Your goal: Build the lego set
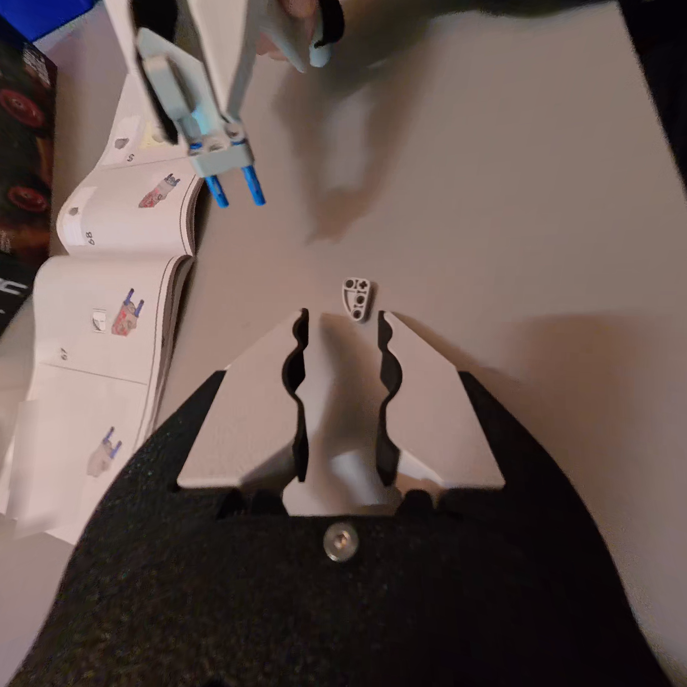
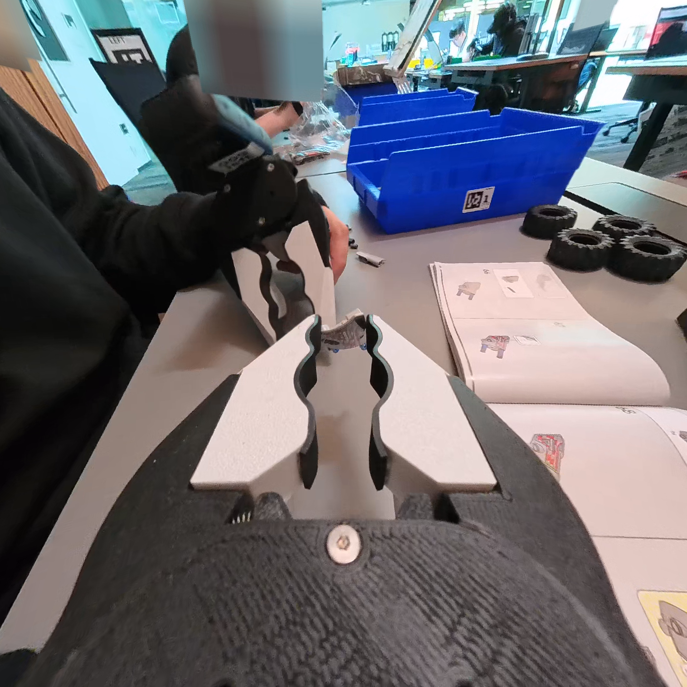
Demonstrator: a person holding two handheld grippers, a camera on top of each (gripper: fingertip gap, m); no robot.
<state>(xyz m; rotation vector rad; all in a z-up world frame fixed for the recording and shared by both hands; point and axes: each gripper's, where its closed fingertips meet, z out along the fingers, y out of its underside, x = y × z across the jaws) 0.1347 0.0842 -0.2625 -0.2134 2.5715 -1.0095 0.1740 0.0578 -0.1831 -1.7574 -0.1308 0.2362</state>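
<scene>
A small grey triangular lego plate (image 1: 357,299) lies flat on the table just ahead of my left gripper (image 1: 342,314), which is open and empty with its tips a little short of the piece. My right gripper (image 2: 344,325) is shut on a grey lego assembly (image 2: 344,336) with blue pins under it. In the left wrist view the right gripper (image 1: 219,134) holds that grey assembly (image 1: 223,156) above the table, two blue pins (image 1: 252,186) pointing down. The left gripper (image 2: 290,293) shows open in the right wrist view, just behind the held assembly.
An open instruction booklet (image 1: 111,297) (image 2: 539,334) lies beside the work area. Blue bins (image 2: 464,167) stand at the back, with several black tyres (image 2: 613,245) to their right. A small grey part (image 2: 370,258) lies near the bins. A person's dark sleeve (image 2: 93,241) is on the left. The left gripper's tips are roughly 9 cm from the right gripper's.
</scene>
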